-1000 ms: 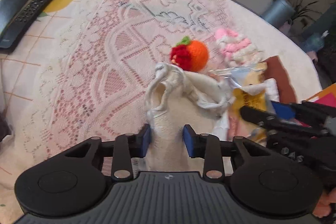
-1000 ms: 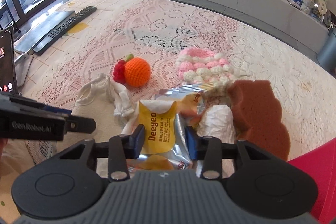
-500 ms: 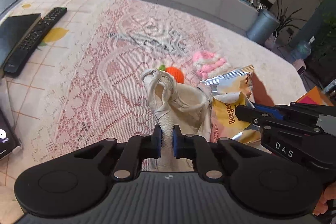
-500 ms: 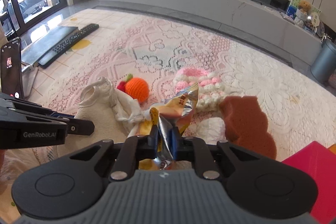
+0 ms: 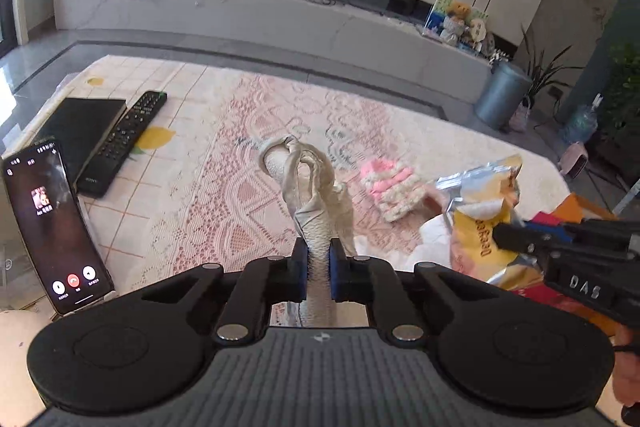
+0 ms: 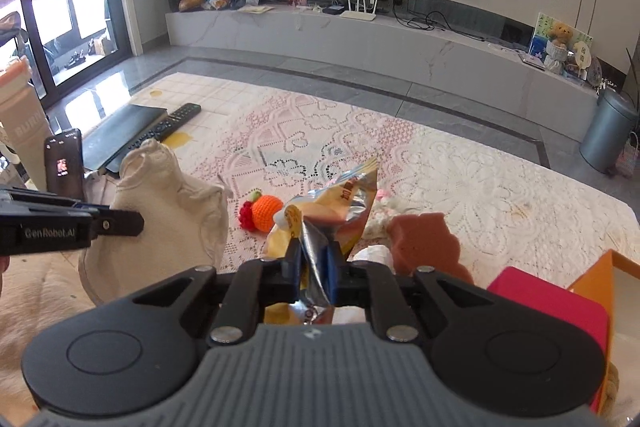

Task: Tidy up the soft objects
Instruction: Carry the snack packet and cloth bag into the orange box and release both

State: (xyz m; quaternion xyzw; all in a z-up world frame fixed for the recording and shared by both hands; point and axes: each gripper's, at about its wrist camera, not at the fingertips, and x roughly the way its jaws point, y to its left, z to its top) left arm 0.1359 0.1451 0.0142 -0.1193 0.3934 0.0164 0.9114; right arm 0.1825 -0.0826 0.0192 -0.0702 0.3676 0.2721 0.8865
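Pinching a cream cloth bag (image 5: 316,195) at the lower centre of the left wrist view, the left tongs (image 5: 319,269) are pressed tight on a twisted stretch of its fabric, and the bag's mouth is held up above the lace tablecloth (image 5: 224,187). At centre right a pink and white knitted piece (image 5: 390,187) lies on the cloth, with a yellow snack packet (image 5: 480,211) further right, gripped by the right tongs (image 5: 516,237) entering from the right edge. A phone (image 5: 52,223) stands propped at the left, and a black remote (image 5: 124,141) lies beside a dark flat case (image 5: 76,135) at the upper left of the desk.

Seen in the right wrist view, the right tongs (image 6: 314,263) are closed on the crumpled foil of the snack packet (image 6: 332,211) at frame centre, lifted off the cloth. Behind it an orange crocheted ball (image 6: 266,213) rests on the lace. The cloth bag (image 6: 172,207) hangs at the left, where the left tongs (image 6: 120,222) reach in. A brown sponge (image 6: 424,241) lies at centre right, near a pink box (image 6: 552,303) at the lower right.
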